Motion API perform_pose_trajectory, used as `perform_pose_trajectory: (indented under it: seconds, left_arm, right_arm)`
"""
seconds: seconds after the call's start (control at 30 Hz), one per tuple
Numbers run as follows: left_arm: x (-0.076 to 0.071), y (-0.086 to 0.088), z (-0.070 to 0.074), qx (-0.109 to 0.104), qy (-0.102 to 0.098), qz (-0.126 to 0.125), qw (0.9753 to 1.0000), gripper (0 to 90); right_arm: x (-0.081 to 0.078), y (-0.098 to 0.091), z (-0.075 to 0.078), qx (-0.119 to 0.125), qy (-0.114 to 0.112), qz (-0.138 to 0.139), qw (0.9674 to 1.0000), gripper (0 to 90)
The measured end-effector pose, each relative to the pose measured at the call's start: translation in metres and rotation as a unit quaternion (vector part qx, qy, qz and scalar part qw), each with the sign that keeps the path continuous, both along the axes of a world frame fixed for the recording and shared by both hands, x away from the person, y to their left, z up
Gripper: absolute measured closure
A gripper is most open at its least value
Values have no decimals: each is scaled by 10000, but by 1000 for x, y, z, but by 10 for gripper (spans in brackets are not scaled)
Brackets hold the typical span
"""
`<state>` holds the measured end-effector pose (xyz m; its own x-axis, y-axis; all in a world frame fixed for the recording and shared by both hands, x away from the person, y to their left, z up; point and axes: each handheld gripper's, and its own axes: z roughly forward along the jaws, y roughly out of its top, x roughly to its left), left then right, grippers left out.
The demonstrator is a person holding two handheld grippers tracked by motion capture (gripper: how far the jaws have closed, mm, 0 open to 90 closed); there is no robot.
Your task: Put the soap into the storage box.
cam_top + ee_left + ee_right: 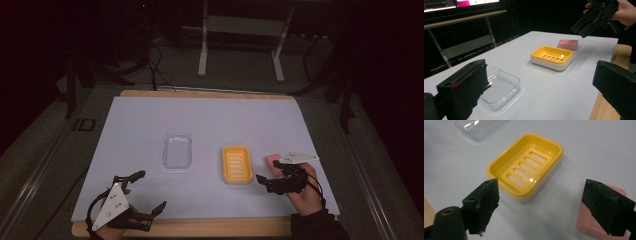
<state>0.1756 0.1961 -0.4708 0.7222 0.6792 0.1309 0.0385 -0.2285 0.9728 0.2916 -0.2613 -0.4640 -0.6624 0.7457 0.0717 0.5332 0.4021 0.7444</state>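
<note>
At the near left corner of the white sheet (150, 120) that covers the wooden table (200, 227), the left gripper (150, 192) rests low in the person's left hand (107, 231), its grey three-cornered plate (113, 205) facing up and its two black jaws spread wide with nothing between them; in the left gripper view the jaws stand far apart at the bottom corners, framing bare sheet. Farther in and a little to the right lies a clear plastic lid (177, 151), shallow and rectangular, flat on the sheet and apart from everything else; it sits just past the left jaw in the left gripper view (499, 87). Next comes the yellow soap dish (237, 164), a slotted yellow tray seated on a white base, empty, its slots plain in the right gripper view (526, 167). Just beside the dish on its right, not touching it, a pink bar of soap (273, 162) lies flat on the sheet. The right gripper (267, 181), held in the right hand (305, 192), hovers just near side of the soap, jaws parted and holding nothing; in the right gripper view its left jaw hangs over the dish's near corner and its right jaw overlaps the soap (591, 225), though whether that jaw touches the bar cannot be told.
</note>
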Motion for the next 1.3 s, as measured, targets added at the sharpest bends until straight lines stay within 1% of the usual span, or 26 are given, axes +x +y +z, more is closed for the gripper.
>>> perform_pose_trajectory:
  seconds: [0.07, 0.13, 0.2, 0.27, 0.3, 0.37, 0.4, 0.43, 0.5, 0.63, 0.67, 0.7, 0.73, 0.77, 0.8, 0.83, 0.87, 0.9, 0.93, 0.97, 1.03, 1.07, 1.1, 1.13, 1.2, 1.3]
  left_arm:
    - [0, 0, 0, 23, 6, -14, 10000, 6]
    - [0, 0, 0, 24, 11, -13, 10000, 6]
    - [0, 0, 0, 23, 8, -11, 10000, 6]
    - [0, 0, 0, 33, 5, 3, 10000, 6]
    - [0, 0, 0, 33, 5, 3, 10000, 6]
    - [0, 0, 0, 38, 8, 4, 10000, 6]
    - [0, 0, 0, 38, 8, 4, 10000, 6]
    - [0, 0, -1, 41, 12, 7, 10000, 6]
    - [1, -1, -1, 53, 13, 7, 10000, 6]
    - [1, -1, -1, 72, 18, 14, 10000, 6]
    - [1, -1, -1, 75, 16, 12, 10000, 6]
    - [1, -1, -1, 75, 16, 12, 10000, 6]
    - [1, -1, -1, 69, 16, 14, 10000, 6]
    - [0, -1, -1, 74, 13, 14, 10000, 6]
    - [0, -1, -1, 74, 13, 14, 10000, 6]
    - [0, -1, -1, 70, 13, 16, 10000, 6]
    - [0, -1, -1, 75, 11, 17, 10000, 6]
    - [0, -1, -1, 75, 11, 17, 10000, 6]
    - [1, -1, -1, 81, 11, 16, 10000, 6]
    - [1, -1, -1, 86, 10, 19, 10000, 6]
    - [1, -1, -1, 87, 10, 19, 10000, 6]
    - [1, -1, -1, 92, 9, 22, 10000, 6]
    - [1, -1, -1, 92, 9, 22, 10000, 6]
    - [0, -1, -1, 90, 8, 24, 10000, 6]
    - [0, -2, -1, 84, -4, 28, 10000, 6]
    - [0, -2, -1, 76, -5, 23, 10000, 6]
  right_arm:
    - [-1, 2, 0, -232, 62, 63, 9997, 146]
    - [-1, 3, 0, -503, 28, -41, 9987, 155]
    - [-1, 3, 1, -584, 46, -6, 9983, 155]
    - [-1, 3, 1, -809, 75, -124, 9966, 155]
    - [-1, 3, 1, -809, 75, -124, 9966, 155]
    - [1, 3, 0, -944, 469, -251, 9941, 159]
    - [1, 3, 0, -944, 469, -251, 9941, 159]
    - [2, 3, -2, -1104, 774, -304, 9904, 159]
    - [3, 4, -6, -1301, 1127, -335, 9845, 159]
    - [3, 8, -13, -1623, 1650, -254, 9725, 145]
    - [2, 10, -15, -1684, 1733, -249, 9701, 139]
    - [2, 10, -15, -1684, 1733, -249, 9701, 139]
    - [2, 11, -15, -1718, 1831, -266, 9676, 137]
    - [2, 12, -17, -1813, 1974, -256, 9631, 132]
    - [2, 12, -17, -1813, 1974, -256, 9631, 132]
    - [2, 12, -18, -1881, 2169, -339, 9573, 128]
    - [3, 12, -19, -1963, 2216, -348, 9546, 128]
    - [3, 12, -19, -1963, 2216, -348, 9546, 128]
    - [4, 9, -19, -2018, 2369, -421, 9494, 128]
    - [5, 8, -20, -2043, 2430, -462, 9471, 128]
    - [5, 6, -20, -2070, 2455, -509, 9456, 128]
    - [7, 3, -20, -2170, 2615, -570, 9388, 129]
    - [7, 3, -20, -2170, 2615, -570, 9388, 129]
    - [9, -1, -19, -2242, 2762, -594, 9327, 129]
    - [11, -6, -16, -2277, 2826, -678, 9294, 129]
    - [14, -17, -11, -2318, 2994, -792, 9222, 129]
